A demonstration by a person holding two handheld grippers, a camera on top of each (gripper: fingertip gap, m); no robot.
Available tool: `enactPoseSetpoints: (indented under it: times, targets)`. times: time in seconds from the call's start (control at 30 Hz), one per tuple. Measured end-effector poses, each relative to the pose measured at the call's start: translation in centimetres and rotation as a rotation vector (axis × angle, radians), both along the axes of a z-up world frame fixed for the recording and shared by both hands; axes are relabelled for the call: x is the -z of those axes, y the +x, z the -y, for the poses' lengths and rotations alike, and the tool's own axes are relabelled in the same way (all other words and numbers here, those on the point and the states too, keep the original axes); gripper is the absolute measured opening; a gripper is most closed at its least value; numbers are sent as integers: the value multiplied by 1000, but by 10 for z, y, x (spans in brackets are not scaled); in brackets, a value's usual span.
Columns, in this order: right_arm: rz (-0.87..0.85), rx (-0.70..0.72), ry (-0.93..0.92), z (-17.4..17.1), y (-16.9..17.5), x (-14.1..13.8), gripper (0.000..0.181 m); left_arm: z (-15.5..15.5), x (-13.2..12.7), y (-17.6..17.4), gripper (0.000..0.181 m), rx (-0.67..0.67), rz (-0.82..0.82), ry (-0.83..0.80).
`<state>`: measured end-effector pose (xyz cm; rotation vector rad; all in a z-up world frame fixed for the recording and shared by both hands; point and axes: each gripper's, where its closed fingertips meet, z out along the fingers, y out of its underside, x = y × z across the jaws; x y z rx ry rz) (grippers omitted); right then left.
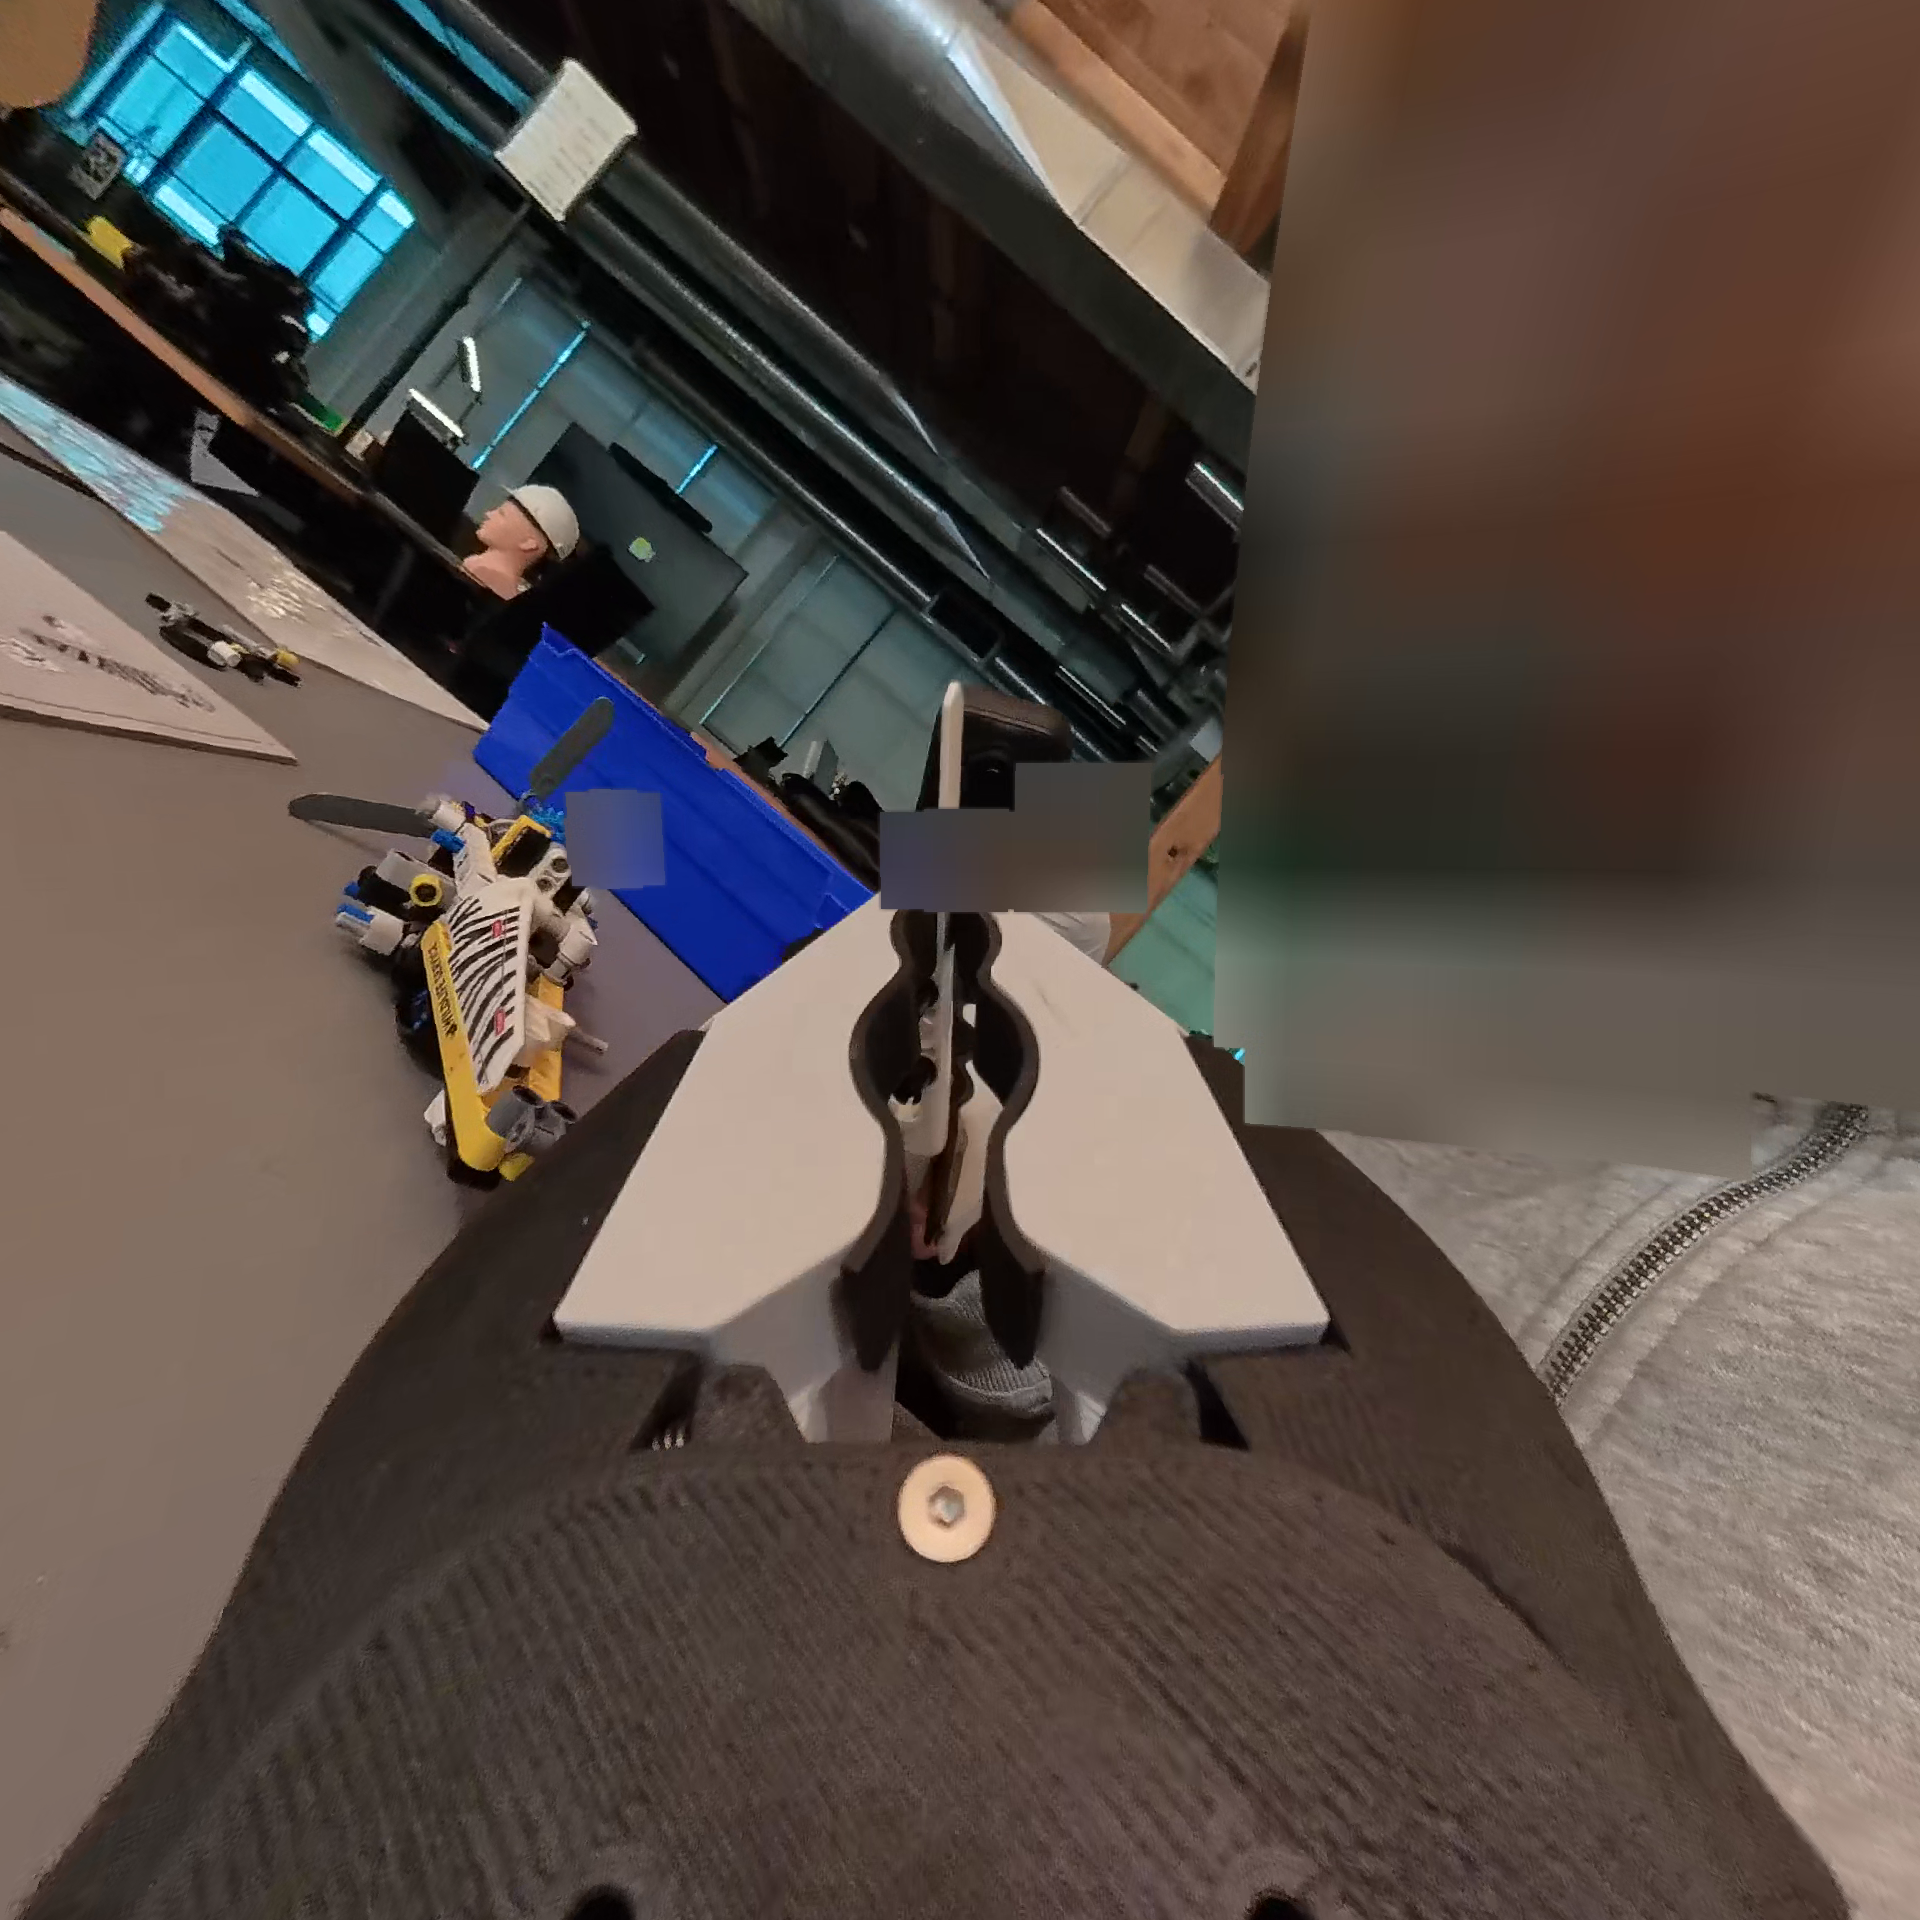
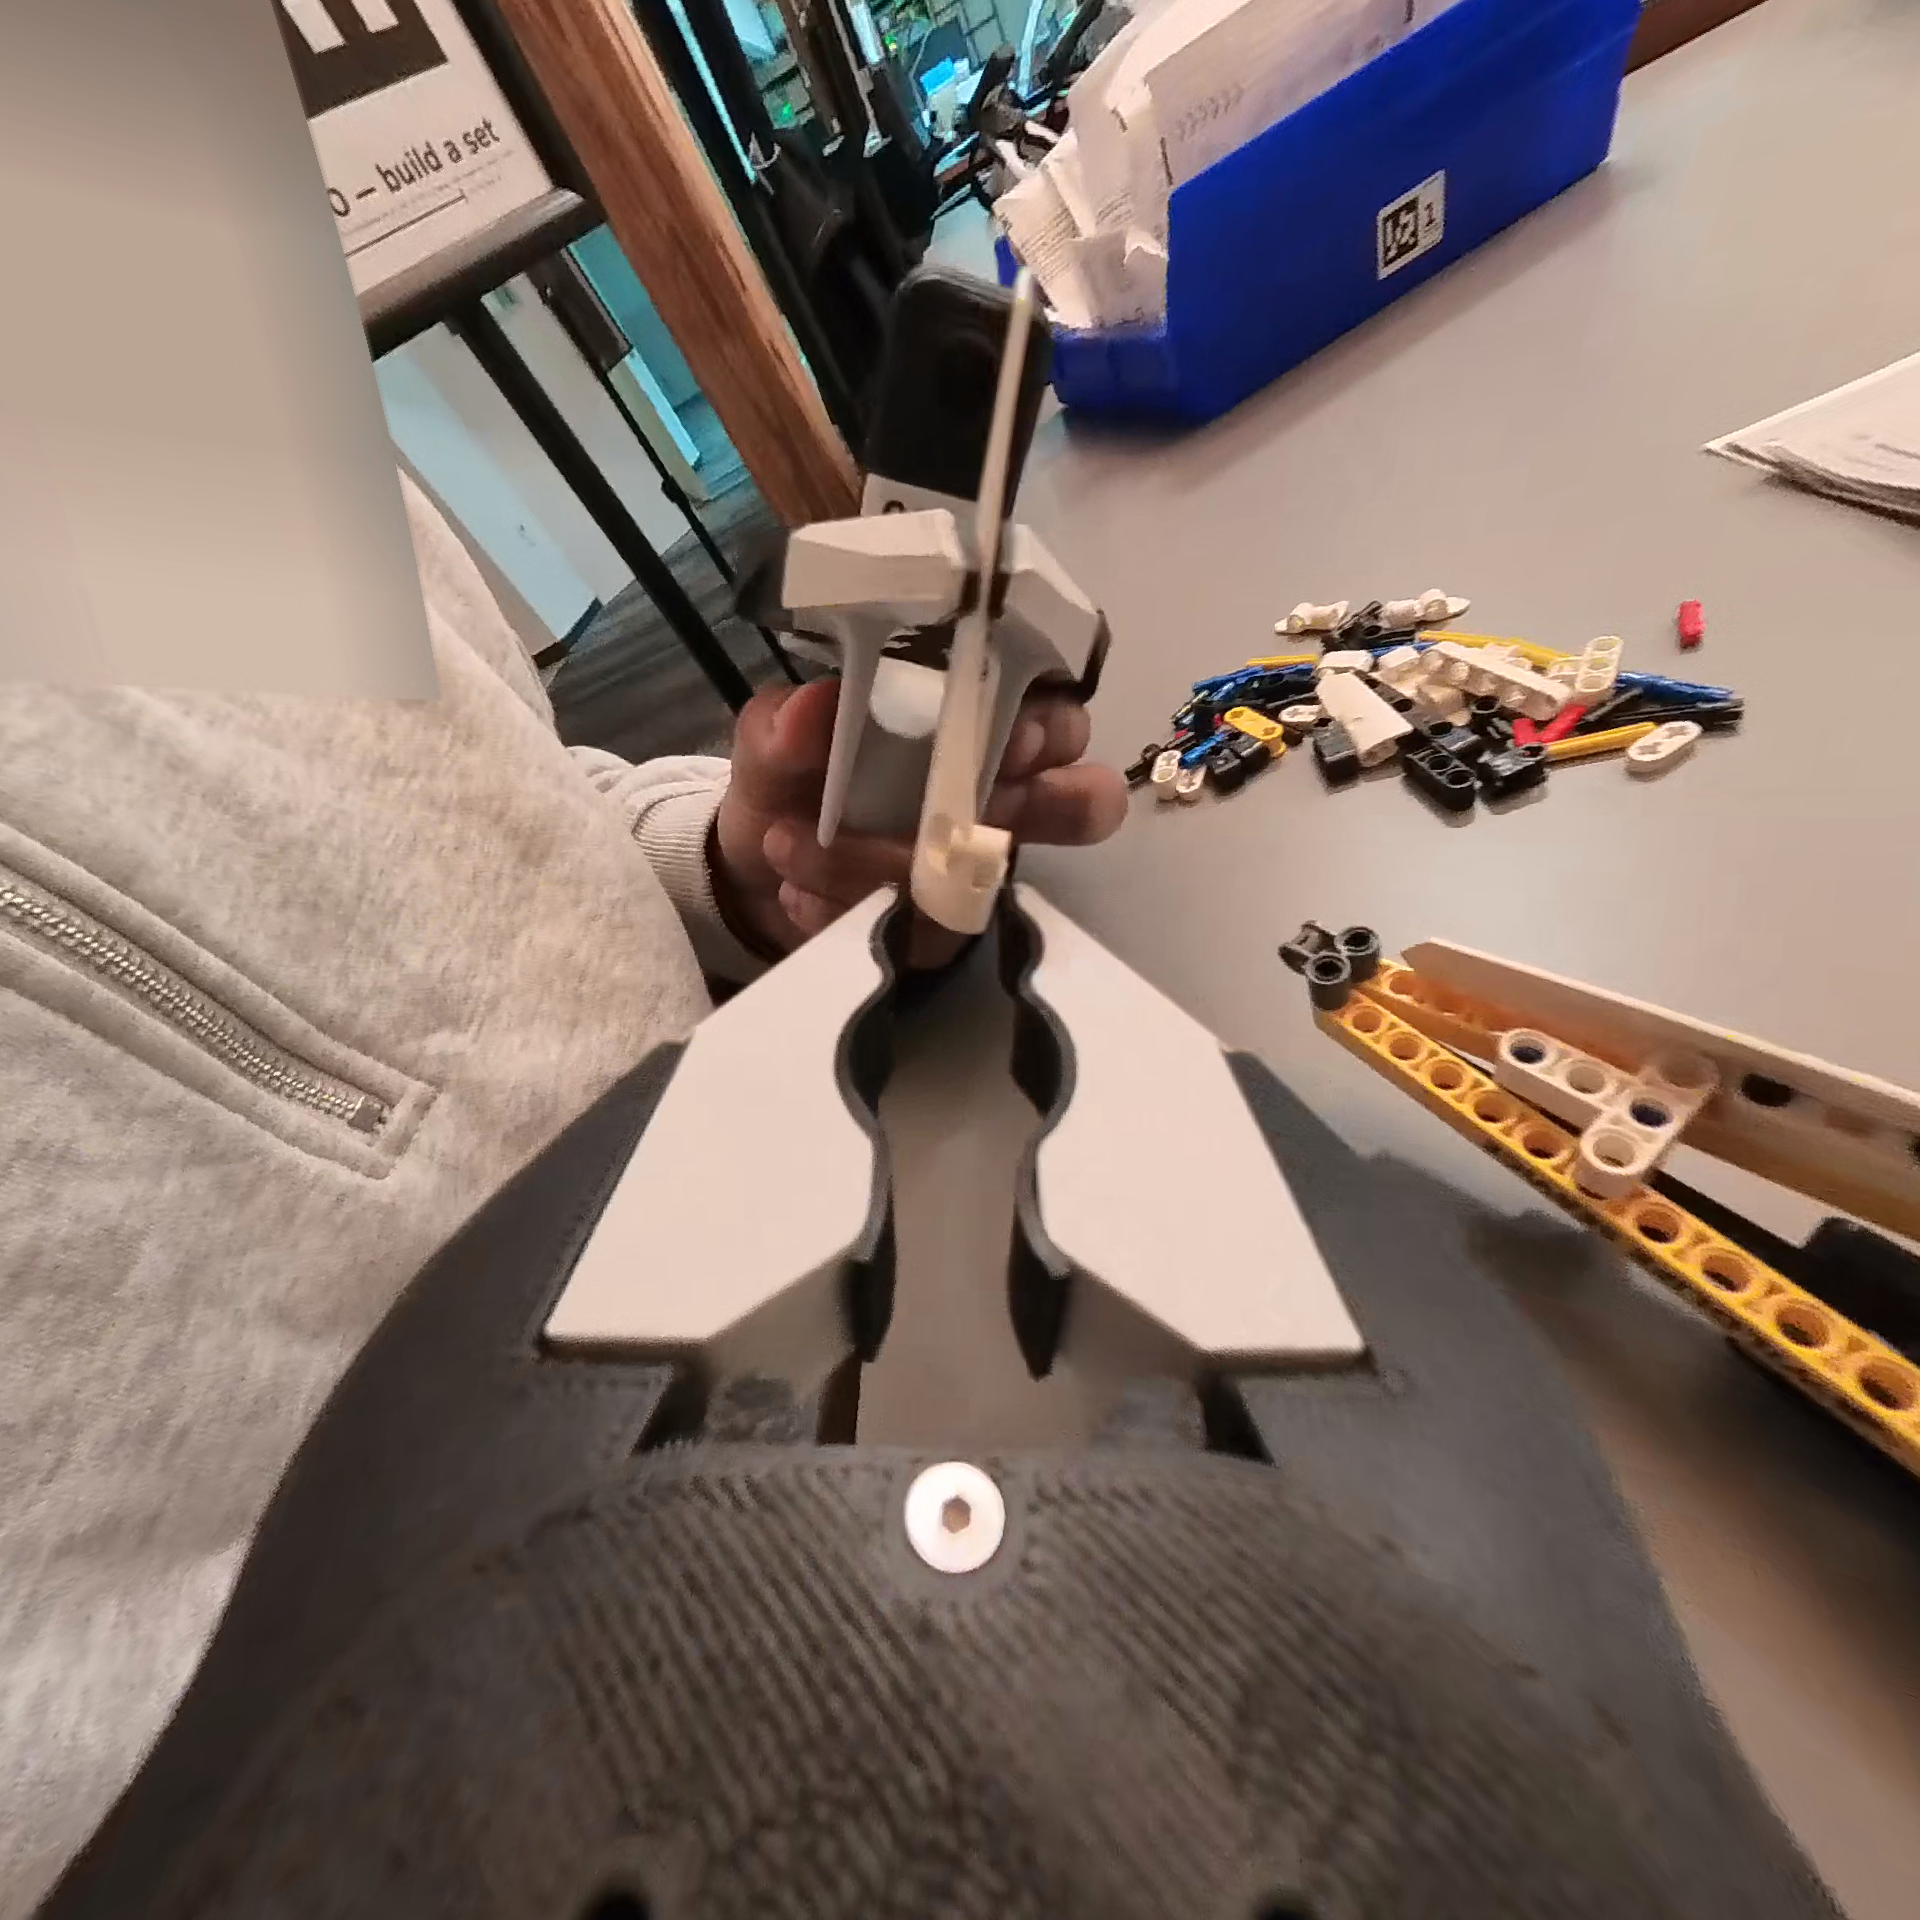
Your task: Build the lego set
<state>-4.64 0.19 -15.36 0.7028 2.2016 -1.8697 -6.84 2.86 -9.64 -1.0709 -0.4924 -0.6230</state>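
Left wrist view shows us our left gripper (image 1: 940, 1039) with its jaws drawn nearly together on a long white lego panel (image 1: 948, 935), which stands on edge between the dark wavy pads and reaches out past the tips. Off to the left, on the grey table (image 1: 156, 1143), we see the partly built yellow and white lego model (image 1: 488, 977) lying just in front of a blue bin (image 1: 707, 831). Two flat printed sheets (image 1: 104, 665) lie farther back on the same table. Right wrist view gives us our right gripper (image 2: 951, 925) with its fingers parted and a clear gap between them; nothing is clamped there. Just past its tips we see the same white panel (image 2: 971, 727) held by the other gripper, with a hand (image 2: 935, 790) wrapped around that gripper's handle. To the right, a heap of loose lego pieces (image 2: 1455, 707) sits on the table (image 2: 1558, 520), with one small red piece (image 2: 1691, 621) lying apart from it. Nearer to us, the model's yellow beam and white panel (image 2: 1558, 1122) cross the right side. A grey zipped sleeve (image 2: 260, 987) fills the left.
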Motion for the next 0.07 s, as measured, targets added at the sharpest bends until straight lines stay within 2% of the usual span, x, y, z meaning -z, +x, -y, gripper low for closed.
enactPoseSetpoints:
  times: [0.03,0.07]
  targets:
    - [7,-11,-8,0,1,-1,13,0,0,0,0,2,2,3]
    - [12,-16,-18,0,2,-1,13,-1,-1,0,0,3,2,5]
